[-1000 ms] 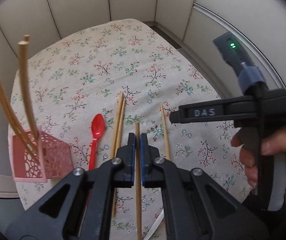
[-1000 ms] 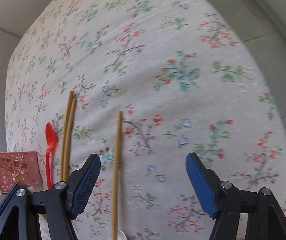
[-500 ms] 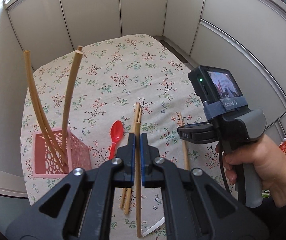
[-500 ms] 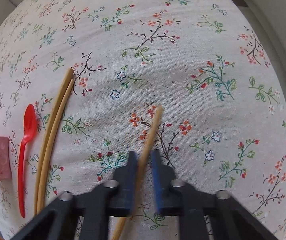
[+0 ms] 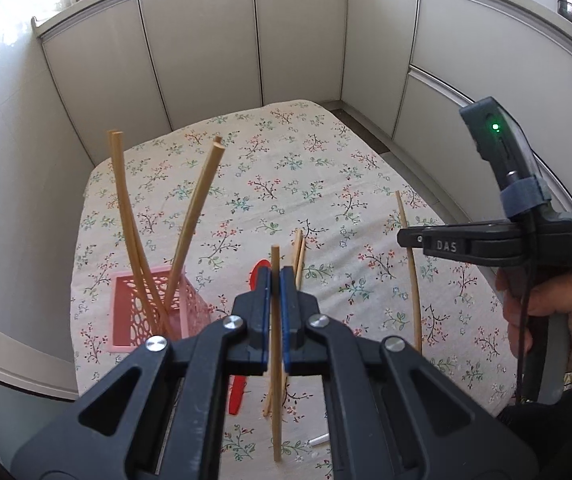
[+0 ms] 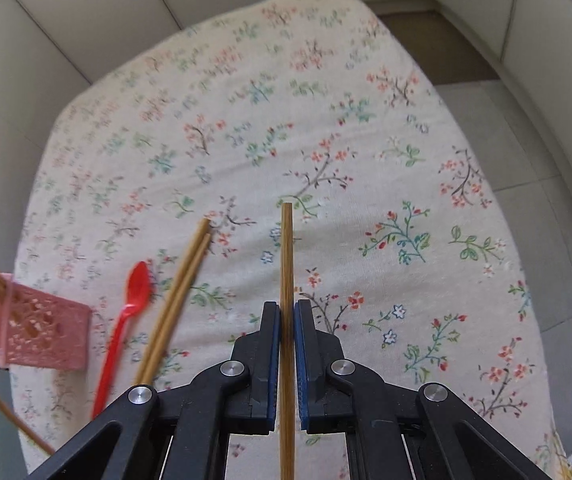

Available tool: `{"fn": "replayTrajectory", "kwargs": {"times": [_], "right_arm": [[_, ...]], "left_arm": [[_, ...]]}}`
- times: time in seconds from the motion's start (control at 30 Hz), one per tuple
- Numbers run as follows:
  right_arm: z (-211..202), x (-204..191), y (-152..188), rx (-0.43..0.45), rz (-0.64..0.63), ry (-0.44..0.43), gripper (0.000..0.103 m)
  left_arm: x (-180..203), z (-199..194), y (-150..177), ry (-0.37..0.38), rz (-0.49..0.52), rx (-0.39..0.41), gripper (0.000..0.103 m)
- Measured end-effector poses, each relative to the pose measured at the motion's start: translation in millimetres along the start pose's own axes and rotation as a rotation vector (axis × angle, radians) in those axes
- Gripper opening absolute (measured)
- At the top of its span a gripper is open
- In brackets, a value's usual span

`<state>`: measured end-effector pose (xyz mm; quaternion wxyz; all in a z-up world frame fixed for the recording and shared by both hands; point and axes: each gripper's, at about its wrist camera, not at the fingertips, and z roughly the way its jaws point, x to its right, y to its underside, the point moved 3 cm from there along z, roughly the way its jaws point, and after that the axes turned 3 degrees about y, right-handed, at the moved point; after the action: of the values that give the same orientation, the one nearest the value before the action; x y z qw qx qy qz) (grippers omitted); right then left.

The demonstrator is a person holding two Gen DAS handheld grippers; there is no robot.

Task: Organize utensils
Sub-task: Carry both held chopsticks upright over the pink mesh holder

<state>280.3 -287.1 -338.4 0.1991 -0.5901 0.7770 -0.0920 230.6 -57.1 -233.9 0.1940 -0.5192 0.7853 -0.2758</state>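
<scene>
Left gripper: black plastic scissor-style arms, blue ribbed pads on the inner faces, four round silver screws at the pivots, triangular cut-outs at 6–7 o'clock of the left wrist view. Right gripper: same build, black arms, blue pads, four silver screws. Seen side-on at 3 o'clock in the left wrist view: black jaw arm embossed "DAS", grey-white pistol handle, dark grey camera block on top with a green LED, blue-grey strap around it, thin black cable down the handle. Right hand bare, no sleeve visible.
</scene>
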Motion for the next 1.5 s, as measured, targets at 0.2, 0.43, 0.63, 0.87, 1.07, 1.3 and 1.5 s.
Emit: {"fn": "replayTrajectory", "kwargs": {"times": [0.2, 0.43, 0.63, 0.87, 1.07, 1.3, 1.5], "right_arm": [[-42, -11, 12, 0.085, -0.014, -0.048, 0.006], [-95, -22, 23, 0.195, -0.065, -0.092, 0.006], [-131, -30, 25, 0.281, -0.079, -0.118, 0.006], [-164, -46, 29, 0.358, -0.121, -0.149, 0.006], [-184, -63, 30, 0.402, -0.148, -0.185, 0.006], [-197, -82, 28, 0.428, -0.165, -0.235, 0.006], [-204, -99, 22, 0.448, -0.166, -0.277, 0.006]], "left_arm": [[-1, -27, 2, -0.016, 0.015, 0.059, 0.005], [-1, -60, 6, -0.024, 0.034, 0.122, 0.005], [-6, -84, 10, -0.02, 0.03, 0.171, 0.005], [-16, -116, 5, 0.011, -0.004, 0.239, 0.005], [-26, -145, -3, 0.014, -0.025, 0.306, 0.005], [-44, -162, -14, -0.004, -0.073, 0.358, 0.005], [-67, -164, -19, -0.049, -0.134, 0.37, 0.005]]}}
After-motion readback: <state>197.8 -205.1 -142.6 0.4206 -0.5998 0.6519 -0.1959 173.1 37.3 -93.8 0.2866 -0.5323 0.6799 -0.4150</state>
